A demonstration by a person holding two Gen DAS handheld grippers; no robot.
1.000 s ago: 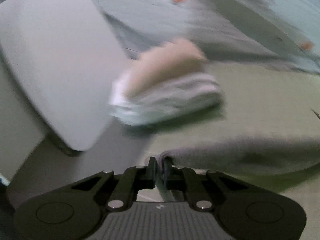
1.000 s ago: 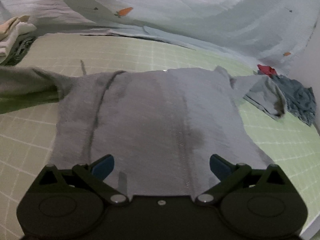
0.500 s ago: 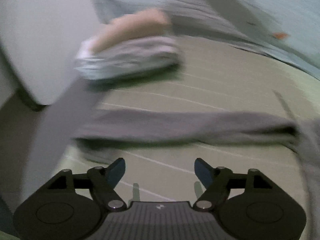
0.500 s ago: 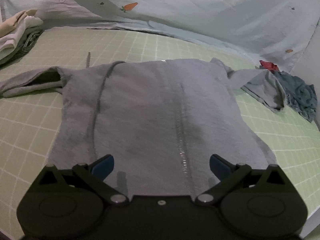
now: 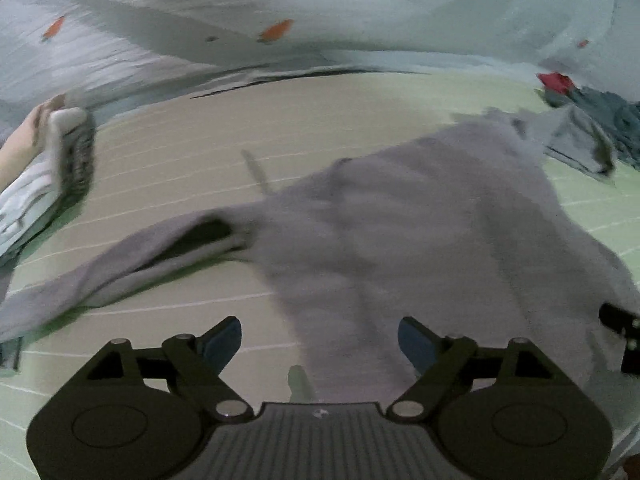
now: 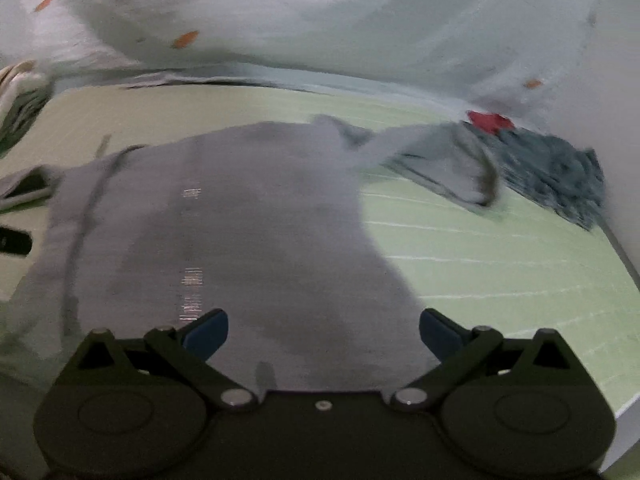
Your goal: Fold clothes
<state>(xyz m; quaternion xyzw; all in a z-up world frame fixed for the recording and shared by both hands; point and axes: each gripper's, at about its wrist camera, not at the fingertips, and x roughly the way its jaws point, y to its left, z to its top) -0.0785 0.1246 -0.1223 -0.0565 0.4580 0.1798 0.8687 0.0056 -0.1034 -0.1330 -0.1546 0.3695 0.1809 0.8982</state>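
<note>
The left gripper (image 5: 320,340) has just been opening, nothing between its jaws; the right gripper (image 6: 323,330) gapes empty over the flat grey jacket (image 6: 240,240).

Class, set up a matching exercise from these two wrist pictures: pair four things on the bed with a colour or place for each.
Things:
1. zip top
2. mat
3. small cloth
4. folded pile

Descriptions:
A. red
B. grey, spread flat
C. at the far left edge
D. pale green with white grid lines

Pairs: 1-B, 2-D, 3-A, 4-C
</note>
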